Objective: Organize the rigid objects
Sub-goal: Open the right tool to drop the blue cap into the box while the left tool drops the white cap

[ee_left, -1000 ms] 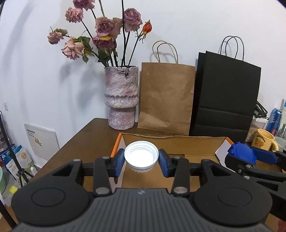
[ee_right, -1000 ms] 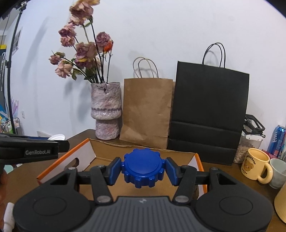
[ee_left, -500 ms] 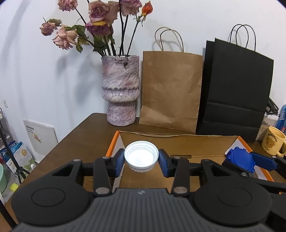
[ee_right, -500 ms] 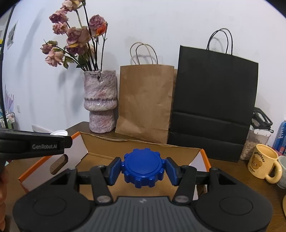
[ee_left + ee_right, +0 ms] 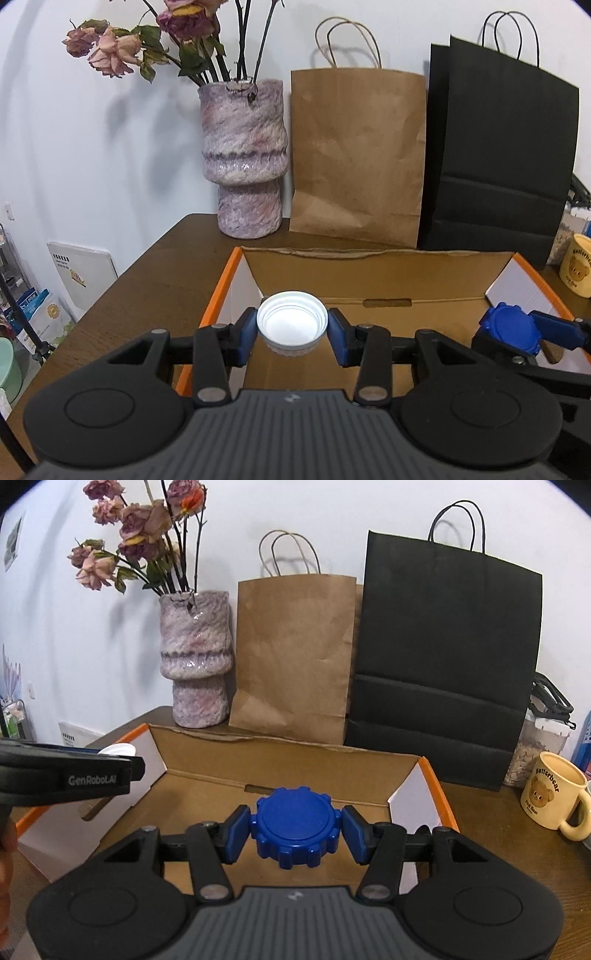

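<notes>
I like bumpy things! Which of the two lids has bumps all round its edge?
The blue lid, in the right gripper. The white lid has a round edge.

Left tool [image 5: 291, 329] and right tool [image 5: 298, 827] both clamped, angled downward side by side.

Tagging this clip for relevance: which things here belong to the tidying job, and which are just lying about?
Job:
white lid in left gripper
blue lid in right gripper
box

Lying about:
vase
brown bag
black bag
mug
</notes>
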Available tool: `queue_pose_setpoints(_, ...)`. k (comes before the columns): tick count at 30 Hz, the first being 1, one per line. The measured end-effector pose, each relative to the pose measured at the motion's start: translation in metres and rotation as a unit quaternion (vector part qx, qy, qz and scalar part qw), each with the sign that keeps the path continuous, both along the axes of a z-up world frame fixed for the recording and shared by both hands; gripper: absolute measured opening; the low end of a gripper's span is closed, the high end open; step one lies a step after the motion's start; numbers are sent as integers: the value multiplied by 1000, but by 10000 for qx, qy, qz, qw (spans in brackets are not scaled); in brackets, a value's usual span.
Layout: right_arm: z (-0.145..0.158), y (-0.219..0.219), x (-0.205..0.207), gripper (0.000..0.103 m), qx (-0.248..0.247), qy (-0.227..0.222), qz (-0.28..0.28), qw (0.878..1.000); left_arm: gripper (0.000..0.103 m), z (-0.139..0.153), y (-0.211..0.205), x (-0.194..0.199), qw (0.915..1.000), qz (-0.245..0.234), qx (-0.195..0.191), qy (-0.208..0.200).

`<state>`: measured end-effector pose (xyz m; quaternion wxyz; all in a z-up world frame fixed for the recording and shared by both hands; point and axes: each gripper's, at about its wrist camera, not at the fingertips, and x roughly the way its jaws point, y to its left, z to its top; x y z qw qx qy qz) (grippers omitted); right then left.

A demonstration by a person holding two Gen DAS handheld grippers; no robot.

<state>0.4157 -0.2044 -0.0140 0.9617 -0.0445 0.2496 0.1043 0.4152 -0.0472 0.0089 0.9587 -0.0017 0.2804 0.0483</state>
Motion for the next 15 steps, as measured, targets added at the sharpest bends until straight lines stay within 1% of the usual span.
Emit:
queue_pose_setpoints(4,-3,1,1,53,-61,56,17,10000,42,-4,-1,2,9999,-28,52,90)
queue_pose_setpoints(5,-3,1,1,55,-101,74,-2,9999,44,-4,-1,2,9999,-37,58,82)
queue_pose_setpoints(6,-4,1,1,64,-140,86,-46,9999,46,-4,-1,1,10000,-36,60,68)
queue_pose_setpoints(7,-4,2,2,78,-170,87,-98,9998,55,-4,-1,1,10000,-28,65,46)
queue_pose_setpoints(8,-4,1,2,85,-185,72,-140,9997,67,-3,-1,0,10000,-22,66,21)
queue_pose_setpoints(9,-4,0,1,96,-195,63,-173,9996,73,-3,0,-1,10000,-9,65,-9)
queue_pose_setpoints(10,-4,0,1,101,-210,57,-200,9996,82,-1,0,-2,10000,1,65,-46)
queue_pose_setpoints(11,-4,-1,2,103,-219,65,-228,9995,90,0,0,-2,9999,-9,60,-86)
queue_pose_setpoints(12,-4,-2,2,103,-223,83,-253,9994,94,0,0,-3,9999,-17,61,-112)
queue_pose_setpoints(13,-4,-2,3,103,-226,111,-276,9993,100,2,0,-3,9999,-30,54,-161)
queue_pose_setpoints(14,-5,-3,4,103,-222,131,-299,9992,103,3,0,-4,9998,-39,47,-199)
queue_pose_setpoints(15,-5,-4,4,103,-219,141,-312,9992,103,4,0,-5,9997,-44,53,-214)
